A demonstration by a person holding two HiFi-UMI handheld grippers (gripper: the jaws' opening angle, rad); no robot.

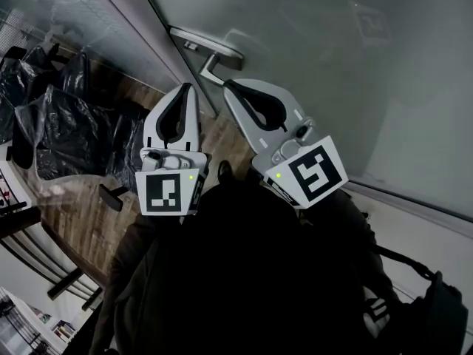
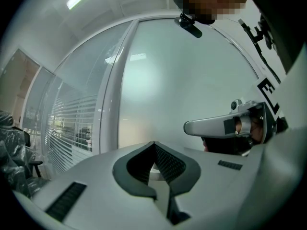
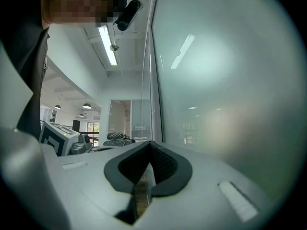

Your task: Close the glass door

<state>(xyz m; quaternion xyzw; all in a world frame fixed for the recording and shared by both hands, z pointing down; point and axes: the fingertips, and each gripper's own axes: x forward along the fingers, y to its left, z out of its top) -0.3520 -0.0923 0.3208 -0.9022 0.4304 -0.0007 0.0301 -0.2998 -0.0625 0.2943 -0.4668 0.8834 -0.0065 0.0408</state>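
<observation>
The glass door is the big frosted pane that fills the top and right of the head view. Its edge runs slanting down toward the two grippers. The silver door handle sits close to that edge. It is a long bar that lies flat along the glass, with one end pointing to the door's edge and the other end pointing toward the middle of the pane. The right gripper is the closer one. Its tip points up at the handle and is just below it, near but not touching as far as I can see. The left gripper is just beside it, to the left, and it points more at the door's edge and the wood floor than at the handle. Both grippers have their jaws pressed together, and there is nothing in between them. The right gripper view looks along the face of the glass and past its edge into a room beyond, so I think the door is not shut all the way, though I cannot be sure. I think the right gripper is the one to use next, because the handle is straight in front of it. Some black plastic bags lie on the floor far off to the left, well away from the door.
</observation>
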